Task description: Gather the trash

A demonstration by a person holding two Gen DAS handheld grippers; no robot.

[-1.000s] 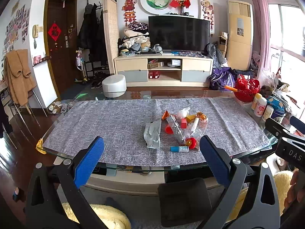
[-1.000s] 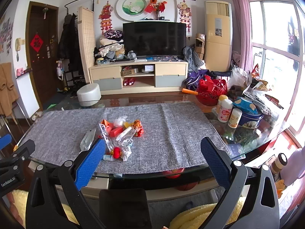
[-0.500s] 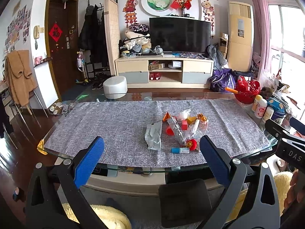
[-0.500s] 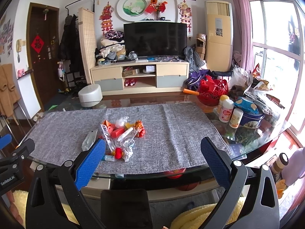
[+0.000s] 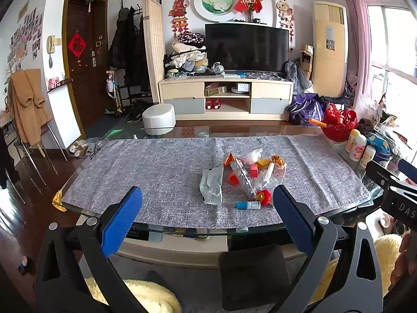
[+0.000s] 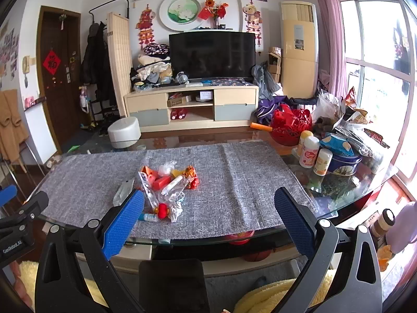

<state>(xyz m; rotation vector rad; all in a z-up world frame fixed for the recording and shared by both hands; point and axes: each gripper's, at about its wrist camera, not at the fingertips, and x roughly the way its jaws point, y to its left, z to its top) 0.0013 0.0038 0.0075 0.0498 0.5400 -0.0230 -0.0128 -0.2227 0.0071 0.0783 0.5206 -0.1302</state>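
Note:
A small heap of trash [image 5: 250, 176] [image 6: 166, 187] lies on the grey table runner [image 5: 156, 167] [image 6: 234, 172]: clear plastic wrappers, a silvery packet [image 5: 211, 186], orange and red scraps, a red round piece [image 5: 265, 195] and a small blue-capped tube [image 5: 247, 204]. My left gripper [image 5: 207, 217] is open before the table's near edge, left of the heap, holding nothing. Open as well, my right gripper [image 6: 209, 220] hangs over the near edge, its left finger [image 6: 122, 224] overlapping the heap's front in the view. Both are clear of the trash.
On the glass table's right end stand a red basket [image 6: 290, 125], white bottles [image 6: 308, 151], a blue tin [image 6: 344, 161] and bags of snacks. A white round stool [image 5: 158, 118] sits beyond the table. A dark chair back [image 5: 254, 276] is below the near edge.
Both views have shifted slightly: the table and trash heap sit a little lower and nearer than a second ago. Both grippers stay open.

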